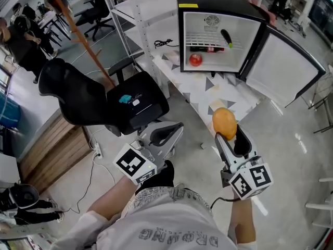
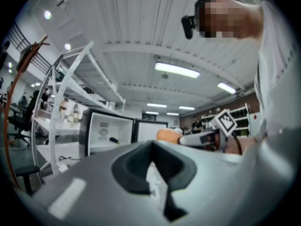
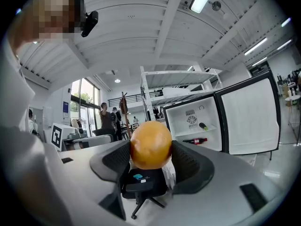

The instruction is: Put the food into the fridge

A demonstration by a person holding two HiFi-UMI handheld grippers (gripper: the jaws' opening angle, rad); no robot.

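Note:
A small black fridge [image 1: 218, 4] stands open on a patterned table [image 1: 237, 100], its door [image 1: 283, 66] swung out to the right. Inside it are a red fruit [image 1: 195, 60], a dark bottle lying down [image 1: 207, 49] and a dark green item on the shelf [image 1: 227, 38]. My right gripper [image 1: 229, 134] is shut on an orange [image 1: 224, 122], held in front of the table; the orange [image 3: 150, 144] sits squarely between the pads. My left gripper [image 1: 174, 128] hangs lower left, shut and with nothing in it. In the left gripper view, the jaws of the left gripper [image 2: 151, 147] meet.
A black office chair [image 1: 104, 98] stands close on the left, just beyond my left gripper. A white shelf rack [image 1: 130, 14] and a wooden stand [image 1: 78, 30] rise behind it. A cable [image 1: 166, 43] lies on the table left of the fridge. People sit at desks far left.

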